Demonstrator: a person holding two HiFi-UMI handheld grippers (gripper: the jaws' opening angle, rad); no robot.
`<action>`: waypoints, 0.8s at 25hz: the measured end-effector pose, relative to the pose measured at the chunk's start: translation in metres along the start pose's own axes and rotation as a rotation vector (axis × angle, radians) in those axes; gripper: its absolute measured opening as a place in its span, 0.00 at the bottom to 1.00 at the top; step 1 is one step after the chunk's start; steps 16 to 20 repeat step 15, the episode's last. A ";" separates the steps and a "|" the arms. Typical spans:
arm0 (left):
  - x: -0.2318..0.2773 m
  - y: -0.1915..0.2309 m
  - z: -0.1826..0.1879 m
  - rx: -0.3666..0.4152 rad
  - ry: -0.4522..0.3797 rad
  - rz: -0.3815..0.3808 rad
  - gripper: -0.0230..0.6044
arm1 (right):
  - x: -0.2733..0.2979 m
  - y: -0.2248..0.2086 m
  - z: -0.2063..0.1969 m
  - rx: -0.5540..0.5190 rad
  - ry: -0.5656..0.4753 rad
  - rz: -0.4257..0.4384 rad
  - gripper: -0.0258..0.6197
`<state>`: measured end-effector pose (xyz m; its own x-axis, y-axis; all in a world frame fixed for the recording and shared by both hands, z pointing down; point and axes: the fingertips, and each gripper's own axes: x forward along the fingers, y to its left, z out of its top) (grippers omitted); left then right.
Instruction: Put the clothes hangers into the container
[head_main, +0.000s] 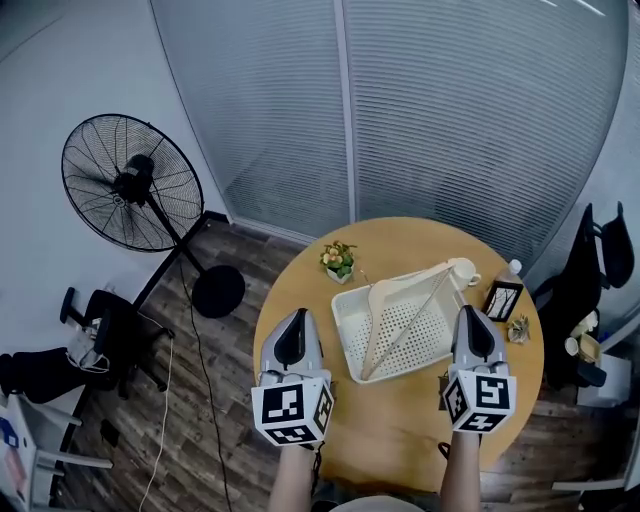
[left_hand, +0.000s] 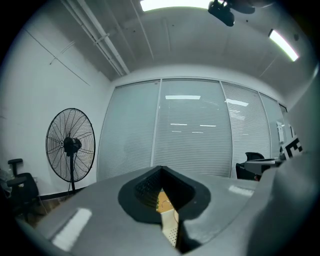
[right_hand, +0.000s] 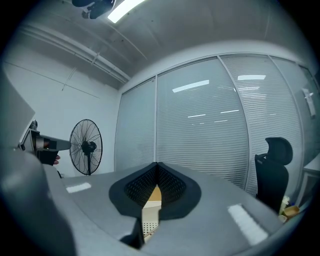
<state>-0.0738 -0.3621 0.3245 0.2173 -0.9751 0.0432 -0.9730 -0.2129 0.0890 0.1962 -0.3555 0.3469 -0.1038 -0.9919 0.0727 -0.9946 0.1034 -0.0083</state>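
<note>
Grey plastic fills the bottom of the head view. My left tongs (head_main: 292, 318) sit at lower left and my right tongs (head_main: 469, 314) at lower right, both over the near side of the round wooden desk (head_main: 395, 425), marker cubes toward me. In the left gripper view the jaws are pressed together at the tips with nothing between them. The right gripper view shows the same on that side, so both tongs are empty.

Between the two tongs and just beyond them, a white perforated container (head_main: 347, 332) lies on the desk. The pale clothes hangers (head_main: 385, 318) lie inside it, slanting from its near edge to its upper right corner, apart from either tongs.

Past the container's far left corner stands a small potted plant (head_main: 338, 259), and by its far right corner a white cup (head_main: 464, 270). To the right of that stands a little dark frame (head_main: 502, 299). Off the desk, a black floor fan (head_main: 132, 183) stands at upper left, with a wall of glass and blinds behind everything.
</note>
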 end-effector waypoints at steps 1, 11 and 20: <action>0.000 0.000 0.001 -0.001 -0.003 0.000 0.04 | -0.001 0.001 0.001 -0.003 -0.001 0.000 0.08; -0.001 -0.004 0.003 0.001 -0.006 -0.015 0.04 | -0.004 0.000 0.002 -0.013 0.000 -0.007 0.08; -0.001 -0.002 0.003 -0.001 -0.008 -0.015 0.04 | -0.004 0.003 0.002 -0.013 -0.002 -0.007 0.08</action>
